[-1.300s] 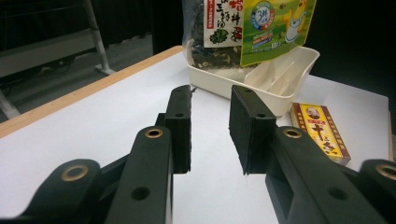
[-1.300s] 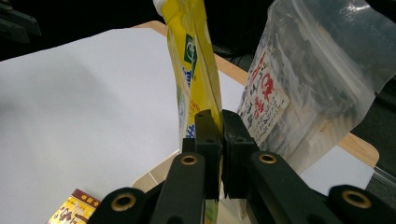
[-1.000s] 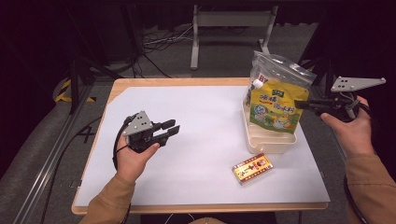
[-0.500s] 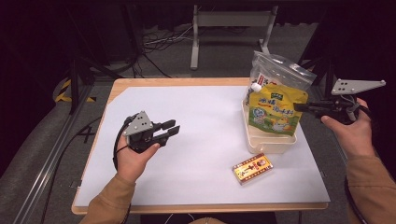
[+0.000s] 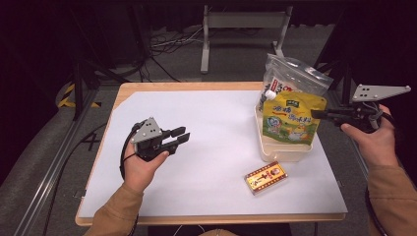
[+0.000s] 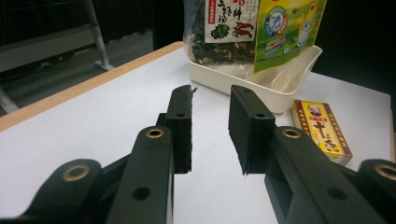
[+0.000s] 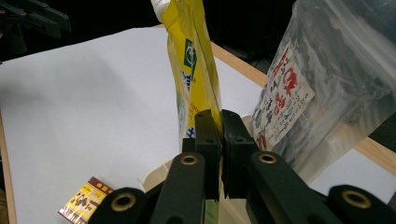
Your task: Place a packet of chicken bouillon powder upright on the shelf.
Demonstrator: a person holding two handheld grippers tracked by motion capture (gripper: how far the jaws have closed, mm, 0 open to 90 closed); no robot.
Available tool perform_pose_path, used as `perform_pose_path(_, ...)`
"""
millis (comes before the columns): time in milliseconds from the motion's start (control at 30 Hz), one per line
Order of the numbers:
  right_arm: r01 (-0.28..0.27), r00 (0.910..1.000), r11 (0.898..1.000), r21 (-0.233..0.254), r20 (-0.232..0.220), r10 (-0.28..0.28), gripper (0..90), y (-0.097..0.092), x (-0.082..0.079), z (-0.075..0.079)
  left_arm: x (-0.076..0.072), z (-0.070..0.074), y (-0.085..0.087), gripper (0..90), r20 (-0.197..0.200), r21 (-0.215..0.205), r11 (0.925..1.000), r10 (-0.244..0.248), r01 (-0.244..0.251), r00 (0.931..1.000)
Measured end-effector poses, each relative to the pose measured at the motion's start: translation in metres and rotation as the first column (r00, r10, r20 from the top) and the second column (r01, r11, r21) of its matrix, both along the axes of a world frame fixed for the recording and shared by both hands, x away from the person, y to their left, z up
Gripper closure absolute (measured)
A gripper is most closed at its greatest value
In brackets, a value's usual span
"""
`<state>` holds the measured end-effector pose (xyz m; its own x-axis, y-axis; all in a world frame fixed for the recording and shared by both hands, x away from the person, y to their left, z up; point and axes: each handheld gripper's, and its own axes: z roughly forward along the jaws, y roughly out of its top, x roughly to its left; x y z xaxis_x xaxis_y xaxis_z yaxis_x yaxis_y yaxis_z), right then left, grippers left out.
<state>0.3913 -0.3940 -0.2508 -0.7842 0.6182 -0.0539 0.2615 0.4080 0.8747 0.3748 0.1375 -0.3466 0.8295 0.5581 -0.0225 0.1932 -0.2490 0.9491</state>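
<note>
I see yellow pouch (image 5: 293,116) with green logo, cartoon print; clear bag (image 5: 287,73), dark contents, red-lettered label; cream tray (image 5: 285,153); red-yellow box (image 5: 266,177); white worktop (image 5: 216,123), wood edge.

The yellow printed spout pouch (image 5: 293,118) in the right gripper (image 5: 317,114) sits slightly lower in the cream plastic tray (image 5: 282,152); otherwise no visible change.

surface: white-topped table (image 5: 211,123) | on it: cream tray (image 5: 285,153), small box (image 5: 266,177)

Table (image 5: 206,128) brightly lit from above, bg dark; soft shadows, slight blur in close gripper views
</note>
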Motion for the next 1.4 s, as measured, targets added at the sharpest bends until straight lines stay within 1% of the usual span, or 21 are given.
perform_pose_path(333, 0.014, 0.9998, 1.0, -0.015, -0.015, -0.014, 87.4, 0.004, 0.01, -0.011, 0.0, -0.001, 0.0, 70.7, -0.005, -0.001, 1.0, -0.002, 0.002, 1.0)
perform_pose_path(400, 0.019, 0.9997, 1.0, -0.021, -0.012, -0.019, 87.4, 0.004, 0.012, -0.013, 0.0, -0.001, -0.001, 70.7, -0.006, -0.001, 1.0, -0.002, 0.002, 1.0)
perform_pose_path(500, 0.024, 0.9996, 1.0, -0.02, -0.015, -0.024, 87.4, 0.004, 0.014, -0.017, 0.001, -0.001, -0.001, 70.8, -0.003, 0.002, 1.0, -0.002, 0.002, 1.0)
perform_pose_path(600, 0.026, 0.9994, 0.999, -0.021, -0.021, -0.027, 87.4, 0.004, 0.015, -0.021, 0.0, -0.002, -0.001, 70.8, -0.01, -0.002, 1.0, -0.002, 0.002, 1.0)
perform_pose_path(667, 0.027, 0.9994, 1.0, -0.015, -0.023, -0.028, 87.4, 0.004, 0.016, -0.024, 0.001, -0.003, -0.002, 70.8, -0.006, 0.003, 1.0, -0.003, 0.003, 1.0)
perform_pose_path(700, 0.028, 0.9993, 1.0, -0.013, -0.025, -0.028, 87.4, 0.004, 0.016, -0.026, 0.001, -0.003, -0.003, 70.8, -0.013, 0.004, 1.0, -0.006, 0.006, 0.9999)
perform_pose_path(800, 0.028, 0.9991, 1.0, -0.013, -0.033, -0.029, 87.4, 0.004, 0.018, -0.032, 0.002, -0.004, -0.004, 70.8, -0.018, 0.008, 0.9999, -0.009, 0.009, 0.9998)
perform_pose_path(967, 0.043, 0.9984, 0.999, 0.015, -0.038, -0.042, 87.3, -0.001, 0.019, -0.04, 0.001, -0.005, -0.005, 70.8, -0.023, 0.005, 1.0, -0.007, 0.008, 0.9997)
perform_pose_path(1133, 0.057, 0.9974, 0.998, 0.029, -0.046, -0.056, 87.1, -0.006, 0.018, -0.048, 0.001, -0.005, -0.005, 70.0, -0.021, 0.006, 0.9999, -0.012, 0.013, 0.9997)
perform_pose_path(1233, 0.059, 0.9971, 0.998, 0.026, -0.049, -0.058, 86.9, -0.007, 0.018, -0.051, 0.001, -0.005, -0.007, 69.5, -0.027, 0.004, 0.9999, -0.015, 0.015, 0.9995)
perform_pose_path(1267, 0.061, 0.997, 0.998, 0.022, -0.049, -0.06, 86.9, -0.007, 0.018, -0.052, 0.001, -0.006, -0.007, 69.4, -0.021, 0.01, 0.9998, -0.016, 0.016, 0.9997)
perform_pose_path(1300, 0.067, 0.9963, 0.998, 0.017, -0.055, -0.066, 86.8, -0.007, 0.018, -0.055, 0.001, -0.006, -0.008, 69.2, -0.03, 0.006, 0.9998, -0.017, 0.017, 0.9994)
perform_pose_path(1400, 0.073, 0.9959, 0.997, 0.011, -0.054, -0.073, 86.7, -0.008, 0.017, -0.058, 0.001, -0.007, -0.009, 68.8, -0.035, 0.007, 0.9998, -0.02, 0.02, 0.9992)
